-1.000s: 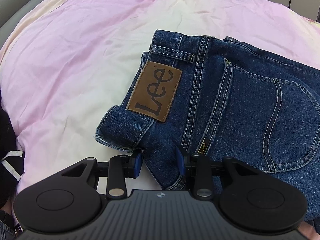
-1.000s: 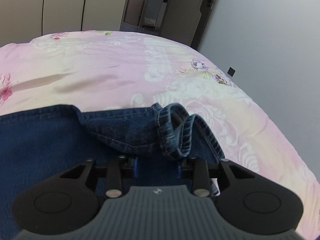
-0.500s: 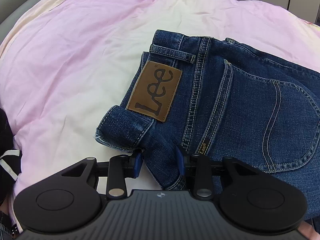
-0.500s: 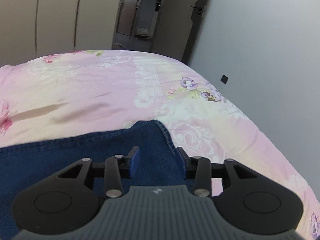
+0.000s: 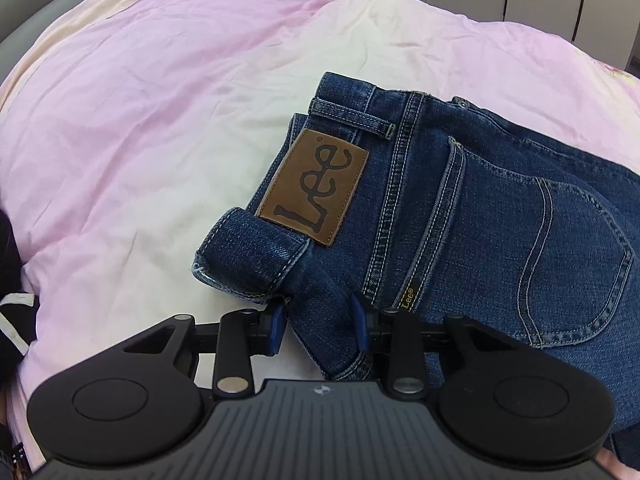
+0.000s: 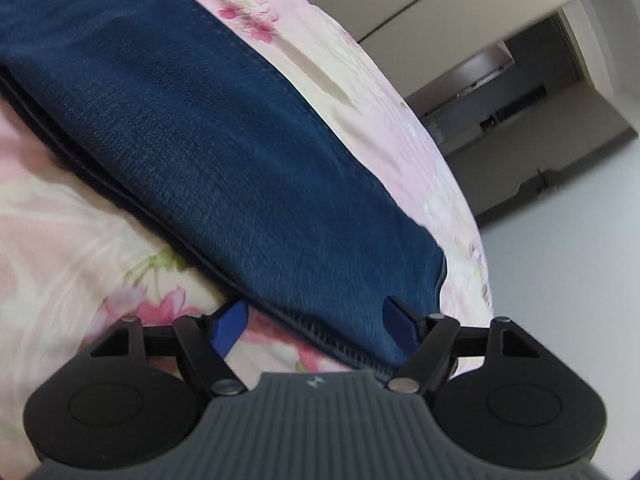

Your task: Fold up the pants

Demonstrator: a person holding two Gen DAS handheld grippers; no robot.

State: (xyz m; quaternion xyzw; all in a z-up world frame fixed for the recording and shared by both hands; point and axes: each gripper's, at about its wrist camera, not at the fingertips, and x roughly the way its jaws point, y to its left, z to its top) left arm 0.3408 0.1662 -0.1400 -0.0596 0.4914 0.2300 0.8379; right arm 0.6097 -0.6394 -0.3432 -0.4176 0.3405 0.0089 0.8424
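Between the left gripper (image 5: pixel 319 328) fingers (image 5: pixel 275 330) sits a bunched fold of the jeans (image 5: pixel 472 216), pinched by both blue pads. Dark blue denim, brown Lee patch (image 5: pixel 314 188), back pocket w/ pale stitching. Jeans lie folded on the pink bed quilt (image 5: pixel 140 120), waistband just ahead of the left fingers, long axis running off to the right. Right gripper (image 6: pixel 316 326): fingers spread, just been opening; leg edge (image 6: pixel 224 168) lies between them, pads not pressing. Vs a sec ago, the right view is rolled over and the hem bunch is gone; left side unchanged.
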